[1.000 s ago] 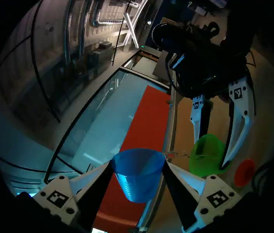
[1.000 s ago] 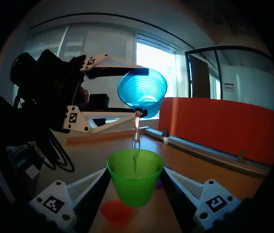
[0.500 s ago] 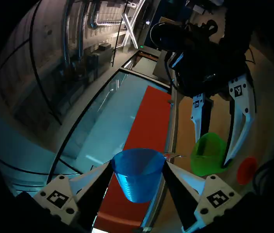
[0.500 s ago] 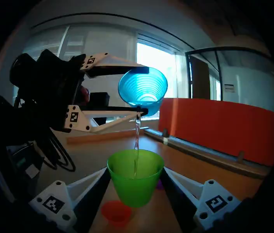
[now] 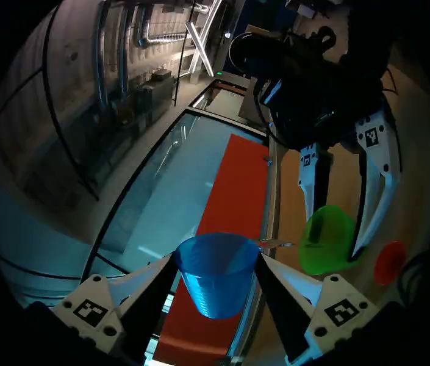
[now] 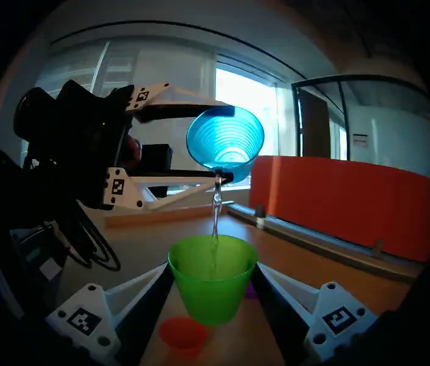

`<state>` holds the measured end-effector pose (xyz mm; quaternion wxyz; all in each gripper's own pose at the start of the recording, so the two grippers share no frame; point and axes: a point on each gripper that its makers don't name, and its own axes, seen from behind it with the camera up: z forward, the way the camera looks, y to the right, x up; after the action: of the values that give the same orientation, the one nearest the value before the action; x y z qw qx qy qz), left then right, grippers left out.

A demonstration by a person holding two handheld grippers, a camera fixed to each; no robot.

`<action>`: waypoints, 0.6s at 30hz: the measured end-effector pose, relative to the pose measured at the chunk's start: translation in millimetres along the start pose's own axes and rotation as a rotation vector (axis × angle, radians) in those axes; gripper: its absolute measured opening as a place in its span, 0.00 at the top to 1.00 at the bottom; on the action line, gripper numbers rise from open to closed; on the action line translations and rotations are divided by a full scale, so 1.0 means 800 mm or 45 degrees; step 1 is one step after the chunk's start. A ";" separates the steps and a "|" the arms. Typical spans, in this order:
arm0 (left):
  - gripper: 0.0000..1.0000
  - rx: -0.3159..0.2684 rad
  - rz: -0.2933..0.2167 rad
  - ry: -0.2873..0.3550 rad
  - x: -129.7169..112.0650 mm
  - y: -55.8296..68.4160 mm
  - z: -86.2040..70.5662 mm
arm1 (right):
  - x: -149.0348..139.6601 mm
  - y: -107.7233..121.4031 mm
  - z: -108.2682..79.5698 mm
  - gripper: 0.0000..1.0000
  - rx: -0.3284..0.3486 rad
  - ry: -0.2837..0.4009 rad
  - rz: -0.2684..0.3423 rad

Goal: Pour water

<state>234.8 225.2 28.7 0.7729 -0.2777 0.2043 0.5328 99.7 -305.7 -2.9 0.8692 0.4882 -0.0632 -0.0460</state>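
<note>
My left gripper (image 5: pixel 215 277) is shut on a blue plastic cup (image 5: pixel 216 272), tipped on its side. In the right gripper view that blue cup (image 6: pixel 225 138) hangs above, mouth toward the camera, and a thin stream of water (image 6: pixel 215 210) falls from its rim into a green cup (image 6: pixel 212 277). My right gripper (image 6: pixel 212 287) is shut on the green cup, held upright below. In the left gripper view the green cup (image 5: pixel 326 240) sits between the right gripper's white fingers (image 5: pixel 378 183), to the right of the blue cup.
A small orange cup (image 6: pixel 182 333) stands on the wooden table (image 6: pixel 294 253) just below the green cup, also seen as an orange cup (image 5: pixel 390 263) at right. An orange partition (image 6: pixel 361 198) runs along the table's far edge. Cables and a dark device (image 6: pixel 62 158) lie left.
The blue cup keeps pouring with the stream still falling into the green cup. Both grippers have barely shifted; the left view has drifted slightly.
</note>
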 end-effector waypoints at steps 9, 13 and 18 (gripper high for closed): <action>0.13 0.007 0.020 0.006 0.003 -0.004 -0.001 | 0.002 -0.001 0.000 0.10 0.001 0.007 -0.004; 0.12 0.004 0.030 0.007 0.003 -0.004 -0.002 | 0.003 -0.002 0.001 0.10 0.003 0.010 -0.004; 0.12 0.004 0.050 0.004 0.003 -0.002 -0.001 | 0.003 -0.002 0.001 0.10 0.004 0.011 -0.006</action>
<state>236.9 225.7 27.2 0.7622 -0.2734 0.2118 0.5471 101.8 -307.5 -3.4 0.8685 0.4901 -0.0585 -0.0459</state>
